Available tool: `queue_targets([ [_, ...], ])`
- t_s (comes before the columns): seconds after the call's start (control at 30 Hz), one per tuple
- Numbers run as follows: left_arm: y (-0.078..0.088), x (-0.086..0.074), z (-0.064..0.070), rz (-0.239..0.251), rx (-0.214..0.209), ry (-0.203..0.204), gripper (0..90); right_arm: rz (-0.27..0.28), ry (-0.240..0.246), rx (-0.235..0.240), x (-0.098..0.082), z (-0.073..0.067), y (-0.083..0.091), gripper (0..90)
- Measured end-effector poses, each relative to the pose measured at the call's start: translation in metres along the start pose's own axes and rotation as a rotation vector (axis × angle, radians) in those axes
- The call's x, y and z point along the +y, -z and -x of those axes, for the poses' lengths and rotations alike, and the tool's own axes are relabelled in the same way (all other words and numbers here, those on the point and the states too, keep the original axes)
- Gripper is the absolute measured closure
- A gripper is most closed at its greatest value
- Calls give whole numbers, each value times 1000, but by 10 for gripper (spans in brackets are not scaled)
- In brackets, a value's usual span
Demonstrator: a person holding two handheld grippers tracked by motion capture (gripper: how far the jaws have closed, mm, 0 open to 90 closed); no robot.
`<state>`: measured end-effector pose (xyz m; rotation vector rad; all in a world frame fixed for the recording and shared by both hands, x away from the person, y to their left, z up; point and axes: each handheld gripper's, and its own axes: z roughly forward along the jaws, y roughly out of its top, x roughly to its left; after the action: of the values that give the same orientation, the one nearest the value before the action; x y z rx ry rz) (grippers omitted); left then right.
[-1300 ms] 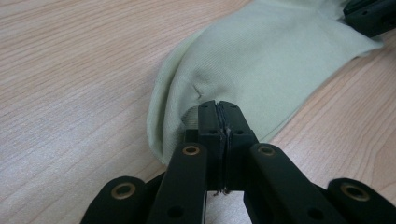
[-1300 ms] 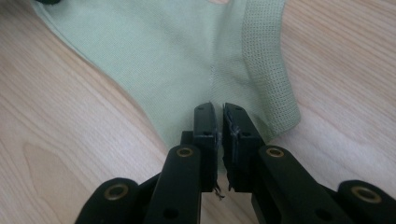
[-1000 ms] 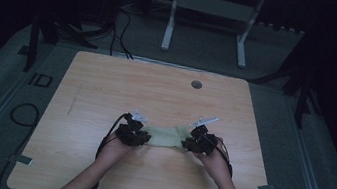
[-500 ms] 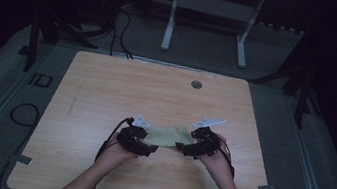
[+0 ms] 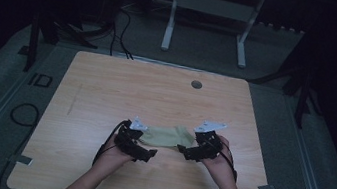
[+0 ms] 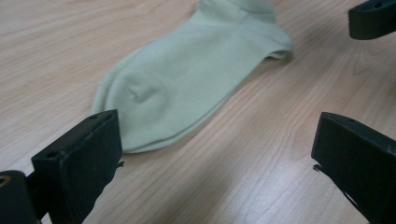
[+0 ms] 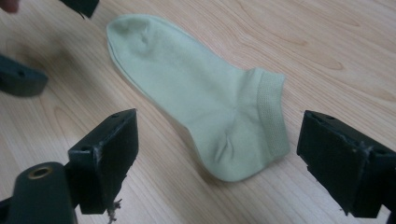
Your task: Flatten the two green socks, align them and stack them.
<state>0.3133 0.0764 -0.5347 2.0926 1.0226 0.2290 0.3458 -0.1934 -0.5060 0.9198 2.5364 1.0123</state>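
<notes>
A pale green ankle sock (image 5: 168, 136) lies flat on the wooden table (image 5: 107, 85), between my two grippers. My left gripper (image 5: 146, 153) stands by its toe end, my right gripper (image 5: 184, 152) by its cuff end. In the left gripper view the left gripper (image 6: 215, 135) is wide open, the sock's toe (image 6: 187, 84) lying just ahead of its left jaw. In the right gripper view the right gripper (image 7: 219, 126) is wide open over the sock's heel and cuff (image 7: 210, 116), with neither pad touching. Both pairs of jaws have just been opening.
A round cable hole (image 5: 196, 84) sits near the table's far edge. Beyond the table stands a white-legged frame (image 5: 169, 24) on the dark floor. Cables (image 5: 19, 112) lie on the floor at the left. Bare wood spreads on all sides of the sock.
Both grippers were shut on the sock's ends, holding it stretched between them. They have opened and let go, and the sock now rests flat on the table.
</notes>
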Motion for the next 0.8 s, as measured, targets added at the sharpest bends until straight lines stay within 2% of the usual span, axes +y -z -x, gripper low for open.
queue_targets([
  [0.1,3,-6,-2,14,-3,3,17,0,16,-11,-5,0,2,127],
  [0.23,7,-16,-5,23,14,0,17,8,21,-36,-14,2,5,123],
  [0.33,12,-24,-7,27,35,-16,17,21,4,-38,-22,7,9,123],
  [0.43,15,-29,-9,25,49,-9,17,28,-5,-45,-27,10,12,123],
  [0.47,19,-33,-11,28,66,-3,17,34,-6,-42,-30,11,14,123],
  [0.67,29,-45,-16,32,93,8,9,39,-25,-56,-44,17,20,123],
  [0.8,34,-54,-18,30,90,16,9,31,-31,-79,-54,21,25,121],
])
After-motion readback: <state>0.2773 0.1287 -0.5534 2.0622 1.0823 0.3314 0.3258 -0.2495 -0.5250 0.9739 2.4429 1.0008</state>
